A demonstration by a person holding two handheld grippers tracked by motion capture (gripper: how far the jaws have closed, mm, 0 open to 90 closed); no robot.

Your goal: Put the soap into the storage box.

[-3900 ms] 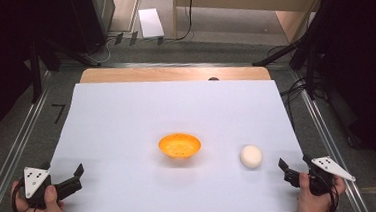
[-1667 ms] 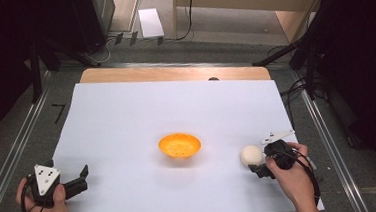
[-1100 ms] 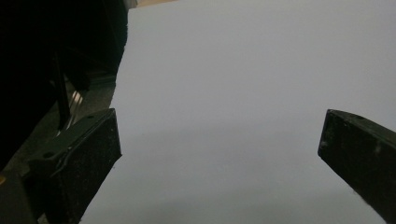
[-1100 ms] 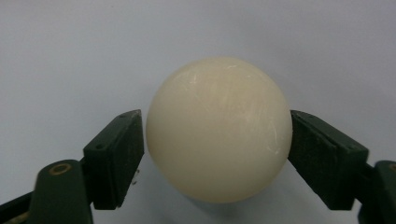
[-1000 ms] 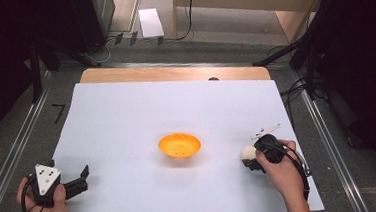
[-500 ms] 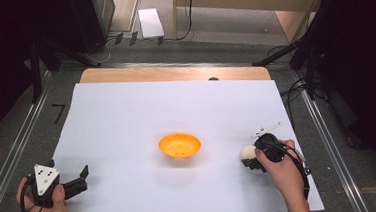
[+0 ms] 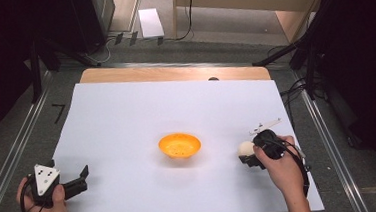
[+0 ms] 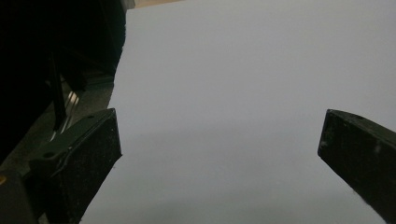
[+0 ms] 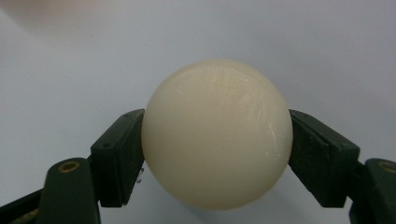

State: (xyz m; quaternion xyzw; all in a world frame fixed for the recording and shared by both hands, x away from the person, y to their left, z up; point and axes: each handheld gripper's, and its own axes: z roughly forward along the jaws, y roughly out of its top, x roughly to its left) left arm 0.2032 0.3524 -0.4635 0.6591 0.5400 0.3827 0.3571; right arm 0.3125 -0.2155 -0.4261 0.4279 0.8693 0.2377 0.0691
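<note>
Since approx 4 s ago, right gripper [image 7: 250,158] has come in from the table's right edge to the ball [image 7: 244,149]; over the last half sec nothing has shifted much. Left gripper [image 7: 83,177] has barely moved, staying near the front left corner.

Right gripper view: cream-white ball [image 9: 217,133] sits between the two black jaws, both pads touching its sides, so the jaws are clamped on it. Whether it's lifted or resting on the sheet, can't tell. In the high view, ball is at the right side of the white sheet [image 7: 141,114], right of the orange bowl [image 7: 179,144] and apart from it, with the person's right hand [image 7: 278,167] wrapped round the gripper behind it.

Left gripper view: jaws spread wide w/ nothing between them, just bare white sheet [image 8: 243,84]. High view shows left hand [image 7: 45,208] holding it low at the sheet's front left edge, jaws pointing toward the middle, well apart from the bowl.

Bowl sits approx mid-sheet, upright; contents too small to tell.
</note>
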